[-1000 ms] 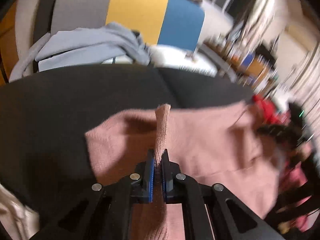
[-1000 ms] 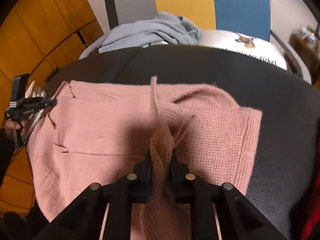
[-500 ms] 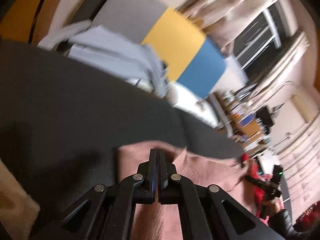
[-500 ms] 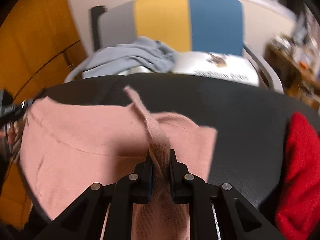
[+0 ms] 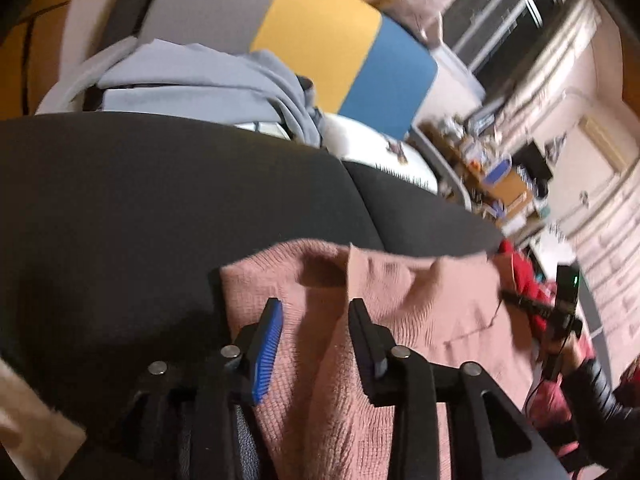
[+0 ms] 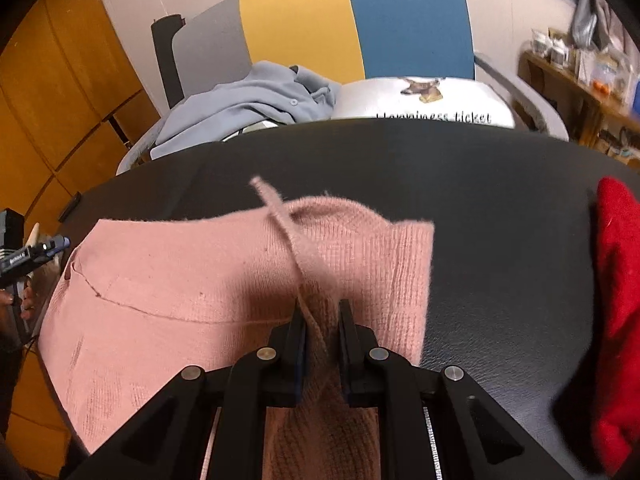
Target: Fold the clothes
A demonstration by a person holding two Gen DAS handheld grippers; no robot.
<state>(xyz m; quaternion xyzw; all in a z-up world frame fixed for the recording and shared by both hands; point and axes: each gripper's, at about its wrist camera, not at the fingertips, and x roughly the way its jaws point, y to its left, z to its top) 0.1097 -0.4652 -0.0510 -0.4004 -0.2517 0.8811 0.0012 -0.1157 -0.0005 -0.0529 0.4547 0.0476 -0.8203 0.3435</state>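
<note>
Black upholstery [image 6: 500, 208] fills the near ground in both wrist views, a broad padded surface with a seam running across it. Beyond its far edge stands a chair [image 6: 352, 28] with a back panelled in grey, yellow and blue, and on its seat lie a crumpled pale blue garment [image 6: 256, 104] and a white printed cushion [image 6: 424, 100]. Orange wooden panelling [image 6: 60, 92] covers the wall to the left, while cluttered shelves [image 5: 504, 184], blurred, sit far right.

On the black surface lies the pink knitted sweater [image 6: 180, 280], spread flat with its far edge folded over. The left gripper [image 5: 316, 312] hangs above the sweater's near left corner with its jaws spread apart and nothing between them; the knit lies loose beneath the blue pads [image 5: 268, 348]. The right gripper [image 6: 322, 324] is clamped on a raised ridge of the sweater's fabric, which stands up in a thin crest running away from the jaws. A red garment [image 6: 616, 320] lies at the right edge of the surface, apart from the sweater.
</note>
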